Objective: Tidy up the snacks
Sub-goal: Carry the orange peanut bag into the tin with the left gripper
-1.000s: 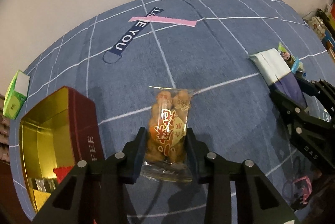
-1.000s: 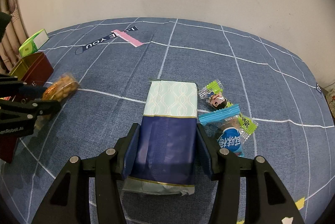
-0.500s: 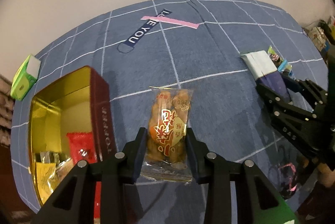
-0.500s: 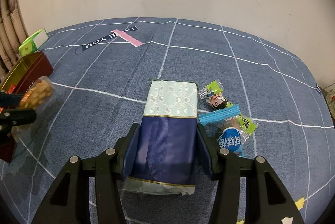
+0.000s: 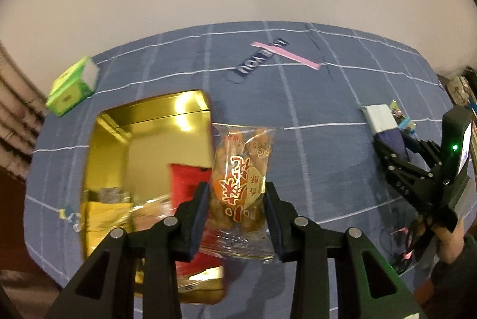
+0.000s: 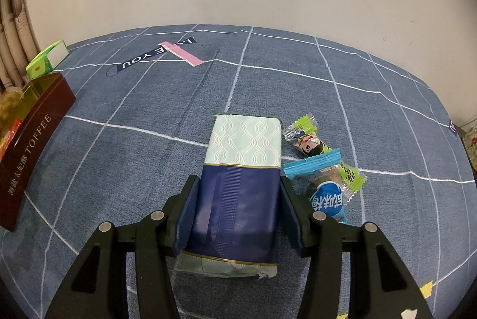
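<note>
My left gripper point(image 5: 235, 200) is shut on a clear packet of golden fried snacks point(image 5: 240, 179) with red lettering, held in the air over the right edge of the open toffee tin point(image 5: 119, 146). The tin's gold inside holds a red packet point(image 5: 187, 180) and yellow wrappers. My right gripper point(image 6: 237, 204) is shut on a navy and pale-green pack point(image 6: 238, 179) that lies flat on the blue cloth. From the right wrist view the tin point(image 6: 32, 122) stands at the far left, dark red with "TOFFEE" on its side.
Two small sweets, a green one point(image 6: 307, 137) and a blue one point(image 6: 325, 191), lie right of the navy pack. A green box point(image 5: 71, 89) sits behind the tin. A pink strip point(image 6: 182, 52) lies on the printed label far back. A wall bounds the cloth.
My left gripper rose and moved left with the snack packet, from beside the tin to over its right edge; more of the tin's inside shows. The right gripper and its pack stayed put.
</note>
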Available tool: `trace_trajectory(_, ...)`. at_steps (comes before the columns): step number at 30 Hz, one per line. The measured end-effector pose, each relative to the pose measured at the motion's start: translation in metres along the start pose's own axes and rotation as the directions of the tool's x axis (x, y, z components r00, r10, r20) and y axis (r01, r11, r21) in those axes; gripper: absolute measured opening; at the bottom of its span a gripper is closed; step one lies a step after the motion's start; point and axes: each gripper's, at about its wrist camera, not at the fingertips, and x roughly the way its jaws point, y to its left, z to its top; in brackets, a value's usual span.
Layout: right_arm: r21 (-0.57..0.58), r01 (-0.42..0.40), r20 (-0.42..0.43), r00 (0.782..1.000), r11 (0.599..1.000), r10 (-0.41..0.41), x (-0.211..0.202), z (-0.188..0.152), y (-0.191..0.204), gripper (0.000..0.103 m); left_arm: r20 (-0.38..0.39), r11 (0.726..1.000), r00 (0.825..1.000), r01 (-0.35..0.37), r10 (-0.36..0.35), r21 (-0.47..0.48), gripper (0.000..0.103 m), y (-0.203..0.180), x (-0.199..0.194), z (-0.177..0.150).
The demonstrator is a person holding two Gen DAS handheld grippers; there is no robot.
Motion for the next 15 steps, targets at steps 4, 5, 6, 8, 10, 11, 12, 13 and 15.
trace_trajectory(4,-0.001,0.001,0.0,1.0,1.0,-0.001,0.0,-0.001,0.0,0.048,-0.006,0.998,0.998,-0.055,0.055,-0.042,0.037,0.036,-0.009,-0.007)
trace_trajectory(5,-0.001,0.001,0.0,1.0,1.0,-0.001,0.001,-0.001,0.0,0.048,-0.008,0.997,0.998,-0.06,0.06,-0.053,0.037,0.042,-0.009,-0.008)
trace_trajectory(6,-0.001,0.001,0.0,1.0,1.0,-0.001,0.001,-0.001,-0.001,0.048,-0.016,0.995,0.997,-0.07,0.069,-0.073,0.037,0.054,-0.01,-0.01)
trace_trajectory(8,-0.002,0.001,0.0,1.0,1.0,-0.001,0.001,-0.001,0.0,0.048,-0.027,0.992,0.996,-0.088,0.086,-0.09,0.037,0.068,-0.01,-0.015)
trace_trajectory(10,-0.002,0.001,0.001,1.0,1.0,-0.001,0.001,-0.001,0.0,0.048,-0.039,0.989,0.994,-0.107,0.104,-0.104,0.037,0.081,-0.011,-0.021)
trace_trajectory(11,-0.002,0.001,0.0,1.0,1.0,-0.001,0.001,-0.001,0.0,0.048,-0.048,0.988,0.993,-0.115,0.11,-0.107,0.037,0.085,-0.01,-0.025)
trace_trajectory(12,-0.002,0.002,0.0,1.0,1.0,-0.002,0.001,-0.001,0.0,0.048,-0.057,0.987,0.991,-0.123,0.117,-0.107,0.037,0.089,-0.009,-0.028)
trace_trajectory(13,-0.002,0.001,0.0,1.0,1.0,-0.001,0.001,-0.001,0.0,0.048,-0.064,0.986,0.99,-0.13,0.124,-0.106,0.037,0.092,-0.008,-0.032)
trace_trajectory(15,-0.002,0.001,0.001,1.0,1.0,-0.001,0.001,-0.001,0.0,0.048,-0.083,0.984,0.987,-0.143,0.135,-0.106,0.037,0.097,-0.004,-0.039)
